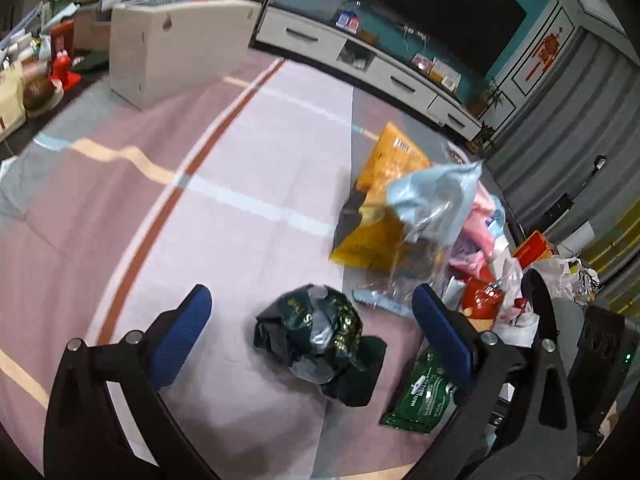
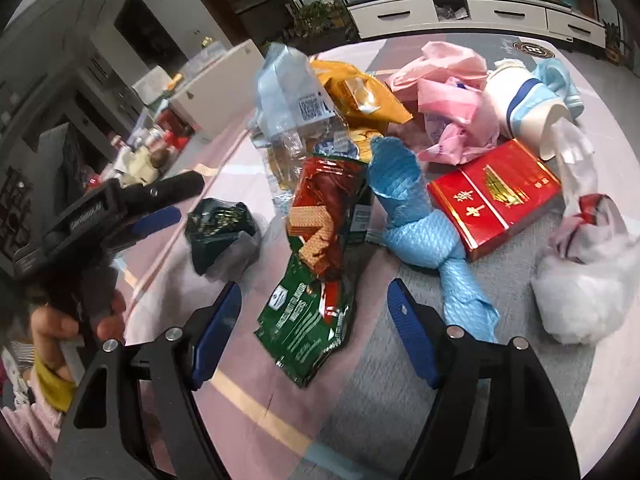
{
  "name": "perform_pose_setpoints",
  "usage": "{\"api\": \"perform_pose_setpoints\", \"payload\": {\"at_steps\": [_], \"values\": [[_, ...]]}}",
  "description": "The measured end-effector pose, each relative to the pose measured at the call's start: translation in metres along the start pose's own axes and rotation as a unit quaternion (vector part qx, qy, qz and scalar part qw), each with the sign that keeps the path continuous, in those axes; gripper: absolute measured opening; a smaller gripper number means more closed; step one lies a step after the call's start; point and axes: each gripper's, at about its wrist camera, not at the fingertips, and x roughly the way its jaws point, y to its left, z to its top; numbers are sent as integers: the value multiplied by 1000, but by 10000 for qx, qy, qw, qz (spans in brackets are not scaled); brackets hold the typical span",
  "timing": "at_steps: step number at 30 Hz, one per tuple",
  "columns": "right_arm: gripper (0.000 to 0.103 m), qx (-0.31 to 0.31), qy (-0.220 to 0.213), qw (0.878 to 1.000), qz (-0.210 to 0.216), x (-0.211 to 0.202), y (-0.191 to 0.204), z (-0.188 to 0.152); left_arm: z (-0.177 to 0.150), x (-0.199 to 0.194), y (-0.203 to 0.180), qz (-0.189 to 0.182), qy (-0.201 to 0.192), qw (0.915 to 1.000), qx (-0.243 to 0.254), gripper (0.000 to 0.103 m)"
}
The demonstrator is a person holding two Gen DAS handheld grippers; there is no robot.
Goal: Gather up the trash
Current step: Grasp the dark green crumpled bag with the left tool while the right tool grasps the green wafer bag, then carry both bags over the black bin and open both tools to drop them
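Note:
A crumpled dark green wrapper [image 1: 320,340] lies on the pink cloth between my open left gripper's [image 1: 310,304] blue fingers, a little ahead of them. It also shows in the right wrist view [image 2: 222,226], left of the pile. My right gripper [image 2: 314,292] is open above a green and red wafer packet [image 2: 316,264]. The left gripper [image 2: 154,216] shows there too. Around the packet lie a crushed clear bottle [image 2: 296,112], a blue cloth [image 2: 420,216], a red box [image 2: 494,196], pink wrappers [image 2: 448,100], a paper cup [image 2: 528,108] and a white bag [image 2: 584,280].
A yellow snack bag [image 1: 384,200] lies behind the bottle. A white cardboard box [image 1: 172,52] stands at the table's far left with clutter behind it. A white TV cabinet [image 1: 360,60] runs along the far wall.

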Motion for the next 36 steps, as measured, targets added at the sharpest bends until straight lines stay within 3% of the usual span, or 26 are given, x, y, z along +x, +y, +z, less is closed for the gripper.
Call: {"api": "perform_pose_setpoints", "payload": {"at_steps": [3,7,12,14,23,30,33,36], "values": [[71,-15,-2,10000,-47,7,5,-2,-3,10,-2,46,140,9999,-31,95],[59,-45,40,9999,-139,16,8,0,-7,19,-6,163,280,9995,71,64],[28,-99,156,9994,-283,21,6,-4,-10,17,-7,181,296,9994,89,53],[22,-59,150,9995,-277,20,3,-7,-11,13,-7,122,273,9995,124,46],[17,-152,-91,9997,175,-13,7,-12,-10,-28,-19,-448,-24,9985,328,43],[17,-29,-757,9951,639,-69,-8,-12,-11,-44,-41,-1067,-130,9931,469,43],[17,193,-1213,9916,392,-98,-32,-11,-16,-46,-67,-1268,-178,9891,729,43],[17,627,-1695,9834,-130,-131,-67,-14,-20,-44,-100,-1477,-155,9838,1000,43]]}}
